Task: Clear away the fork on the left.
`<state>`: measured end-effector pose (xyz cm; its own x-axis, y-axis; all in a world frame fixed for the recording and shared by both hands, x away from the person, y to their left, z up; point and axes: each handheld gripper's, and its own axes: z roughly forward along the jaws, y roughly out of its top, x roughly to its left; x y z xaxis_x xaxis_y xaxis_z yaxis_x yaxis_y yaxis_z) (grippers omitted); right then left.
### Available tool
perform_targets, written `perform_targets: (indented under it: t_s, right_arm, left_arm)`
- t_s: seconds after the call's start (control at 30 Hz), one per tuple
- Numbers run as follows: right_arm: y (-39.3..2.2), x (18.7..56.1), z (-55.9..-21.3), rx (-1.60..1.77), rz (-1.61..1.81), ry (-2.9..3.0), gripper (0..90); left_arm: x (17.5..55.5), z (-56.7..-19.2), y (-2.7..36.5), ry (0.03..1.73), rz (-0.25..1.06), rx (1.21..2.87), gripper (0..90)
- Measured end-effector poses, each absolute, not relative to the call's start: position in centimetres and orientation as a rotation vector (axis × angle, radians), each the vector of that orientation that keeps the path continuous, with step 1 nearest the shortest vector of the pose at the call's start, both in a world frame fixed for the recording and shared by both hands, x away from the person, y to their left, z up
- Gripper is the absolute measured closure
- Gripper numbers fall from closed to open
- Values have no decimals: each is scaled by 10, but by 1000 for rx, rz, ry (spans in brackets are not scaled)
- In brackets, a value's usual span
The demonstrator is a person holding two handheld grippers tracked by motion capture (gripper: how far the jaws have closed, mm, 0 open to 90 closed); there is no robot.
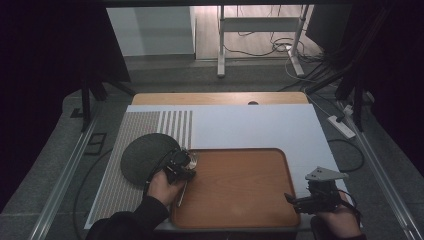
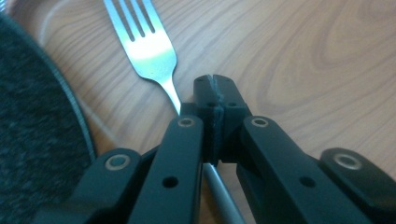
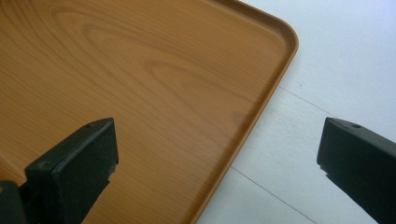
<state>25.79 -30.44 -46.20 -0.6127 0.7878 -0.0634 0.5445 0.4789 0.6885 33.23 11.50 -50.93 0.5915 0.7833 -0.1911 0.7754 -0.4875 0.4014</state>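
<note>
At the left edge of the wooden tray (image 1: 235,190), we find the left tool (image 1: 186,167) clenched on the fork (image 2: 152,51); in the left gripper view the jaws meet on the neck of the handle, just behind the head. The long axis of the fork runs straight along the line of the jaws: the tines point away from the tool, and the handle passes back beneath it toward the hand (image 1: 165,187). The fork lies low over the tray surface, close beside the dark round mat (image 1: 147,157) that rests on the worktop (image 1: 250,125) at the tray's left; we cannot tell whether the tines touch the wood. The left hand is therefore the working one. The right tool (image 1: 291,199) stands released, jaws wide apart with nothing between them, at the tray's near right corner and well apart from the fork. We judge that any coming move turns on this alignment, since a lift or a set-down carries the fork lengthwise with the tool. Count: one fork, one tray, one mat, two tools.
</note>
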Motion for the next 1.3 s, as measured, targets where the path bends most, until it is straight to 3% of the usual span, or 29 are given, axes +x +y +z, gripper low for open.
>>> perform_targets:
  t_s: [0.3, 0.4, 0.43, 0.47, 0.67, 0.77, 1.03, 1.3]
  right_arm:
    - [-304, 258, -462, 1115, 899, 2362, 0]
    - [-304, 258, -462, 1113, 898, 2362, 0]
    - [-304, 258, -462, 1115, 899, 2361, 0]
    - [-304, 258, -462, 1115, 899, 2361, 0]
    - [-304, 258, -462, 1114, 899, 2360, 0]
    - [-304, 258, -462, 1113, 898, 2361, 0]
    - [-304, 258, -462, 1114, 895, 2360, 0]
    - [-304, 258, -462, 1122, 900, 2356, 0]
  left_arm:
    - [331, -510, 127, 1266, 19, 2353, 855]
    - [329, -507, 126, 1224, 39, 2345, 788]
    - [328, -505, 126, 1215, 54, 2336, 700]
    - [328, -502, 126, 1202, 65, 2330, 700]
    - [326, -499, 136, 1142, 103, 2260, 344]
    - [326, -500, 141, 1140, 111, 2243, 238]
    - [324, -499, 152, 1098, 78, 2215, 68]
    - [317, -492, 169, 1062, 52, 2189, 17]
